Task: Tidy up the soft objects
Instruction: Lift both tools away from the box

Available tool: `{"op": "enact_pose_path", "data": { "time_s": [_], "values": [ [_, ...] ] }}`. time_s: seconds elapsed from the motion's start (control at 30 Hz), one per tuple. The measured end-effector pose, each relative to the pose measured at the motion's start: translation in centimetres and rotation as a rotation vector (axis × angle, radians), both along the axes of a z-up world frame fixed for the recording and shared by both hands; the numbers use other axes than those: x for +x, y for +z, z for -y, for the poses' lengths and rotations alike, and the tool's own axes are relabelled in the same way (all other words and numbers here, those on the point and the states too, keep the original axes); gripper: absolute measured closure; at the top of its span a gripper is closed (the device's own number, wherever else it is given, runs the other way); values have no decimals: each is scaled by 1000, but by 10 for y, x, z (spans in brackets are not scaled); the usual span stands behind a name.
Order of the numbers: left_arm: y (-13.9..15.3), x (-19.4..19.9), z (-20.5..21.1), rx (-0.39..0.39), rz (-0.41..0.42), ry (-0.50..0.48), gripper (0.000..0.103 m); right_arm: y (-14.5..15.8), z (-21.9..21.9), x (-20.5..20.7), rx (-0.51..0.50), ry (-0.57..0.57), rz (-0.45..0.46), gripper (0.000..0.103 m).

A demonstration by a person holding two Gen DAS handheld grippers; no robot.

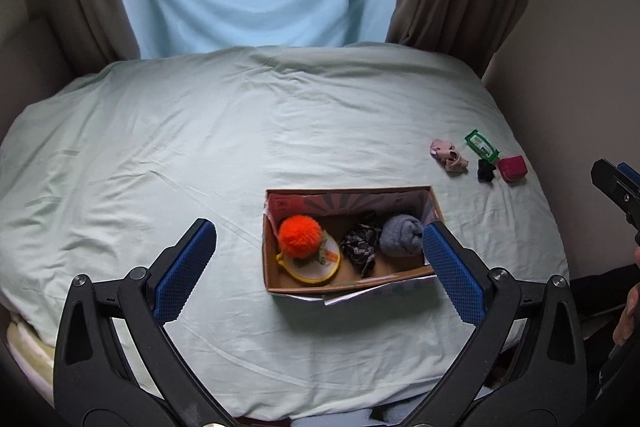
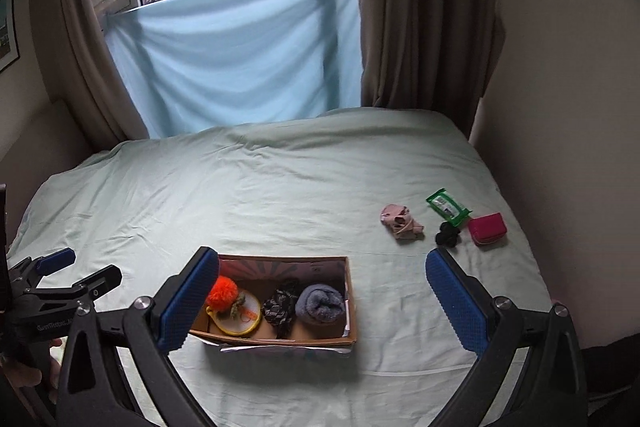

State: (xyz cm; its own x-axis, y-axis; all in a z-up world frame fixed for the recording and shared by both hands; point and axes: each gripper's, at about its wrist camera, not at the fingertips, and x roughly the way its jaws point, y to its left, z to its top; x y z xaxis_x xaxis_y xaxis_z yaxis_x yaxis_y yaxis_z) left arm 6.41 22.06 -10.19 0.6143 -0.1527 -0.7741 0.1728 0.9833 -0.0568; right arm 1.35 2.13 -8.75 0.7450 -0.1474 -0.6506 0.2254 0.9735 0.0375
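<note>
Pale green bedding (image 2: 280,187) carried a cardboard box (image 2: 276,341) near the front, already holding three soft things, while both grippers, left gripper (image 1: 320,259) and right gripper (image 2: 322,291), hovered spread and empty, so probably the pink cloth (image 2: 400,221) far right needed grasping next.

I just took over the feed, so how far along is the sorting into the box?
Done: the cardboard box already holds an orange pom-pom, a yellow-rimmed hoop, a dark patterned cloth and a rolled grey towel. In hand: nothing; the left gripper and right gripper are both open and empty. Left on the bed: pink cloth, black bundle, green packet, red pouch.
</note>
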Motion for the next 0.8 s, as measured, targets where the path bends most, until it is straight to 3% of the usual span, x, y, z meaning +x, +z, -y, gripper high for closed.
{"op": "enact_pose_path", "data": {
  "time_s": [0.43, 0.8],
  "values": [
    [16, 3, 102, 1, 47, -111, 0, 11, 89, -54, 13, -152, 73, 0],
    [4, 41, 221, -32, 24, -80, 0, 4, 217, -41, 39, -168, 46, 0]
  ]
}}
